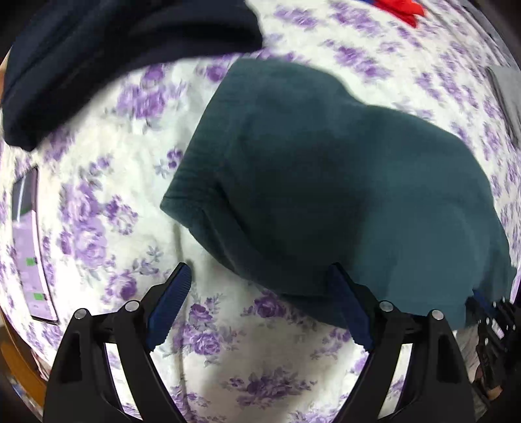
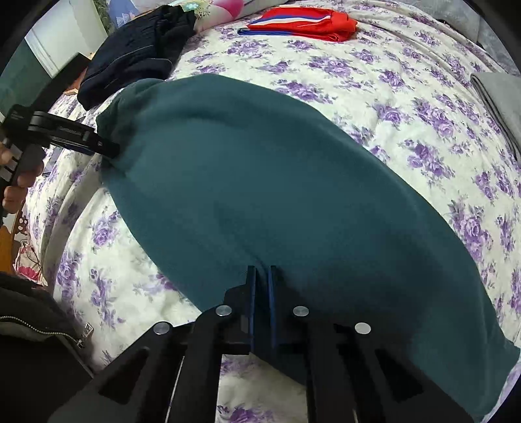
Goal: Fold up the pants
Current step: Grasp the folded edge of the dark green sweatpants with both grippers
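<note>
Left wrist view: the left gripper (image 1: 259,283) points down at the bed (image 1: 107,182), its two fingers spread wide with nothing between them. The left finger (image 1: 171,304) stands over bare flowered sheet; the right finger (image 1: 348,306) overlaps the near edge of the teal pants (image 1: 325,182), though contact cannot be told. The pants lie as one flat folded slab ahead of and to the right of the fingers. One dark navy garment (image 1: 107,61) sits at top left, apart from the pants. One red garment (image 1: 402,9) shows at the top edge. A phone (image 1: 29,247) lies on the sheet at far left. The frame is motion-blurred.

Right wrist view: the right gripper (image 2: 261,276) tilts steeply down, its two fingers drawn close together, and teal cloth shows in the thin gap between the pads. The pants (image 2: 276,182) spread away from the fingertips across the bed (image 2: 407,107), their near edge under the gripper. At the far left end of the pants the left gripper (image 2: 97,143) reaches in, a hand (image 2: 19,182) around its handle; its fingertips are hidden there. Counted here: one pair of teal pants, one navy garment (image 2: 136,55), one red striped garment (image 2: 306,22), one grey folded cloth (image 2: 501,101) at right.
</note>
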{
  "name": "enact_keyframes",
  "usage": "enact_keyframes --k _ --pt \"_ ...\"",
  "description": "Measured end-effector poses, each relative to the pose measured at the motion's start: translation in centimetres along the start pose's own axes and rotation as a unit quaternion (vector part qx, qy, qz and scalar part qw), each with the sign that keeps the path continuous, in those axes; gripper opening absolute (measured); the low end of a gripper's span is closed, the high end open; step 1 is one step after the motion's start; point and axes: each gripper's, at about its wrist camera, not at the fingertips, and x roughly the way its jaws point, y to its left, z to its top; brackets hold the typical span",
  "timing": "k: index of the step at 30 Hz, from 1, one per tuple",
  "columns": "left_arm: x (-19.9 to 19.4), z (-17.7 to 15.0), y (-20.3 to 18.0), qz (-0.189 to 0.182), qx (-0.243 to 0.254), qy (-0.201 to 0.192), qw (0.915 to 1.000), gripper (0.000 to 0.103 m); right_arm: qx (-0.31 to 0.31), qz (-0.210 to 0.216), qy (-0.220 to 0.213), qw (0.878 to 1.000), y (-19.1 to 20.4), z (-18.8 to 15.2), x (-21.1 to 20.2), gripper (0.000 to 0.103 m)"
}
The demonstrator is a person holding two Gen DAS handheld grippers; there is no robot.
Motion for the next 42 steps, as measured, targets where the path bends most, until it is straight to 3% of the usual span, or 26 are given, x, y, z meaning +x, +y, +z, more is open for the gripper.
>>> enact_keyframes --k 3,6,9,14,15,16,18,21,23,27,29,32,35,42 --pt "-0.3 0.8 0.6 -0.007 -0.02 0.0 0.9998 0.084 0.021 0.021 -0.008 1.0 -0.3 -0.1 -1.0 0.003" --pt "-1.7 1.5 0.9 0.001 -0.009 -0.018 0.9998 0.082 0.041 0.071 -0.028 0.996 -0.8 -0.4 -3.5 0.003" --pt "-2.5 1.1 1.7 0.005 -0.013 -0.026 0.9996 0.082 0.041 0.121 -0.017 0.992 -0.3 -1.1 -3.9 0.003" --pt "-1.9 2.2 3.5 0.002 -0.014 -0.008 0.9999 0.082 0.043 0.099 0.048 0.993 0.2 -2.8 0.2 0.007" --pt "-1.8 2.2 3.2 0.003 -0.003 -0.005 1.0 0.082 0.048 0.096 0.043 0.993 0.2 -2.8 0.2 0.014" --pt "-1.2 1.3 3.2 0.003 0.003 -0.005 1.0 0.082 0.055 0.107 0.03 0.992 0.1 -2.7 -0.4 0.031" --pt "-1.0 0.7 1.8 0.0 0.017 -0.01 0.9998 0.082 0.06 0.116 0.004 0.991 -0.2 -2.5 -1.9 0.046" --pt "-0.8 0.4 1.1 0.008 0.032 -0.004 0.9995 0.082 0.09 0.105 -0.03 0.99 -2.6 -2.5 -4.1 0.046" --pt "-0.4 -1.5 -0.9 0.0 0.032 0.004 0.9995 0.082 0.141 0.08 -0.041 0.986 -5.7 -3.1 -5.1 0.046" --pt "-0.8 -2.6 -0.7 -0.047 0.026 0.016 0.9984 0.08 0.217 0.044 -0.064 0.973 -10.4 -5.0 -6.9 0.047" --pt "-0.8 -3.0 -0.2 -0.072 0.01 0.025 0.9971 0.069 0.255 0.032 -0.078 0.963 -12.7 -6.2 -7.8 0.047" --pt "-1.3 -4.0 0.5 -0.101 0.0 0.036 0.9943 0.063 0.288 0.022 -0.088 0.953 -14.2 -7.7 -8.1 0.048" --pt "-0.8 -2.7 -0.7 -0.09 0.011 0.043 0.9949 0.051 0.304 0.017 -0.093 0.948 -15.0 -8.8 -8.4 0.051" --pt "0.9 -2.4 -3.1 -0.054 0.042 0.06 0.9959 0.051 0.3 0.022 -0.095 0.949 -15.0 -9.6 -8.2 0.055"
